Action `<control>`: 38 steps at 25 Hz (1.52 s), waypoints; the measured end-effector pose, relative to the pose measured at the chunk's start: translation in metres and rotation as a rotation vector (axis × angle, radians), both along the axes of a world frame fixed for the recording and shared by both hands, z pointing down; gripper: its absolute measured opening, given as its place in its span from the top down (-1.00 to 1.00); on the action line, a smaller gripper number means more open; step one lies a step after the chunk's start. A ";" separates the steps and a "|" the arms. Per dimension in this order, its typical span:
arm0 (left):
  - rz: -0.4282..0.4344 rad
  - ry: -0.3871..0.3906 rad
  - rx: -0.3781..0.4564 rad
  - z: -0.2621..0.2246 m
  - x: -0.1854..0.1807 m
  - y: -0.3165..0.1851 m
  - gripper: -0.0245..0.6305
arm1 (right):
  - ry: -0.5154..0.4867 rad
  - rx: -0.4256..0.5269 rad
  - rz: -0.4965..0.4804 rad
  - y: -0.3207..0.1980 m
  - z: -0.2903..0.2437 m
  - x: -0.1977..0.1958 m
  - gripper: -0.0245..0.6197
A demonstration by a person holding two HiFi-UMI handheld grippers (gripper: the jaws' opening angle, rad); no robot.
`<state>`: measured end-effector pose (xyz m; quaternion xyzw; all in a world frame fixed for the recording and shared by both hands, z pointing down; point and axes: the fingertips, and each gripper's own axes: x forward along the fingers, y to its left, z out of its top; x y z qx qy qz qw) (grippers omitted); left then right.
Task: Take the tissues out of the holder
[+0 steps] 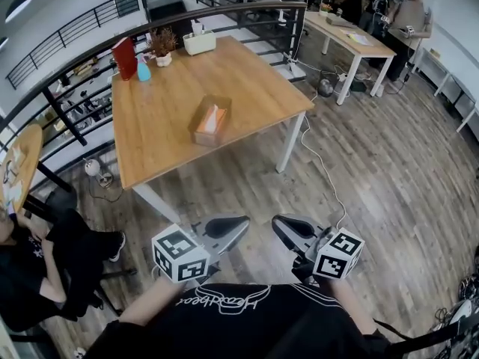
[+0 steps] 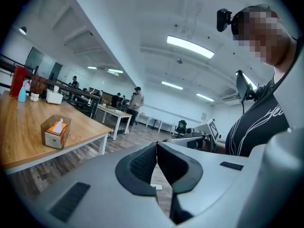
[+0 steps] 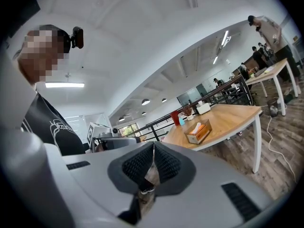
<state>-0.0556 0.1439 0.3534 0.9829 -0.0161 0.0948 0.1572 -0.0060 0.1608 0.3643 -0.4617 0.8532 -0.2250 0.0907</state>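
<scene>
wooden table (image 1: 247, 88) carries the tissue holder (image 1: 210, 123) near its middle, tissues (image 1: 213, 116) untouched inside; left gripper (image 1: 228, 227) and right gripper (image 1: 288, 229) are well short of it, fingers (image 2: 141, 163) pressed together on nothing; approach stage, likely; next: close in, part one pair

Smooth light-wood table (image 1: 165, 126), translucent plastic holder (image 1: 203, 136) with paper tissues (image 1: 213, 117), matt plank floor (image 1: 374, 170).

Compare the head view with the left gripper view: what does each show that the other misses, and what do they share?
Head view only: the white cable trailing across the floor and a seated person. Left gripper view only: ceiling lights and the head camera. Both: the wooden table and the tissue holder.
</scene>
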 end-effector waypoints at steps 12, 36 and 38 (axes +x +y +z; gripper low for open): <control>-0.036 -0.013 0.022 0.002 0.049 0.001 0.88 | 0.033 0.031 -0.013 0.002 -0.004 0.052 0.87; -0.087 -0.066 -0.031 0.035 0.051 -0.113 0.88 | 0.035 -0.047 -0.094 -0.117 0.033 0.052 0.87; -0.096 -0.071 -0.037 0.040 0.055 -0.136 0.88 | 0.025 -0.059 -0.101 -0.138 0.037 0.056 0.87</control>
